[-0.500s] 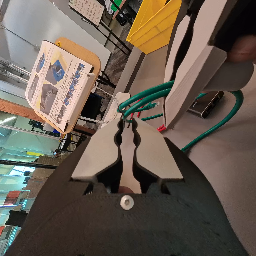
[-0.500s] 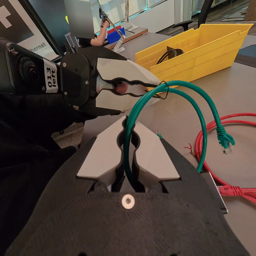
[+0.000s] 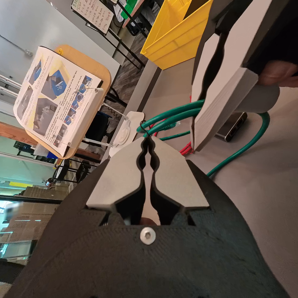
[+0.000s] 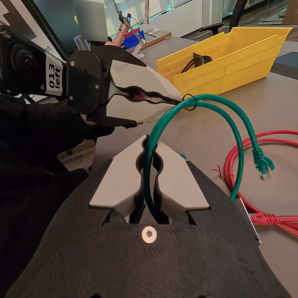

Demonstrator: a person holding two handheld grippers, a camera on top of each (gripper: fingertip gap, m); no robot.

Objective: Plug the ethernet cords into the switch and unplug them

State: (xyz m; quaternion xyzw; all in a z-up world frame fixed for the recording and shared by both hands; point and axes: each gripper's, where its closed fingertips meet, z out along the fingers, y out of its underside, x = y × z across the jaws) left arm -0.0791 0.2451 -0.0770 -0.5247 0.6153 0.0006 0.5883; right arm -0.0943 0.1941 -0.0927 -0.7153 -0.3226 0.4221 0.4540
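Green ethernet cord (image 4: 190, 109): light, springy, doubled into an arch by a thin black twist tie (image 4: 191, 103). Right gripper (image 4: 149, 143) is clenched on the doubled cord low on the arch; left gripper (image 4: 175, 103), coming in from 10 o'clock, is pinched tight on the tie's tail. I judge the tie wiry and slippery, best taken at its twisted end; the cord best held on its jacket near the bind.

Green plug (image 4: 262, 169): clear tip, hanging free at 3 o'clock, its latch tab likely fragile; take the moulded boot, not the tab.

Red ethernet cord (image 4: 232, 182): coiled flat at 3 o'clock, tied with a red twist tie, 1 plug near the switch.

Switch (image 3: 233, 130): dark box, mostly hidden behind the right gripper; no cord visibly plugged in.

Table (image 4: 209, 129): smooth grey, probably slick, so the switch may slide when pushed.

Room: yellow bin (image 4: 225, 64) at 1 o'clock holding dark cables; instruction sheet on a stand (image 3: 53, 100); open office beyond.
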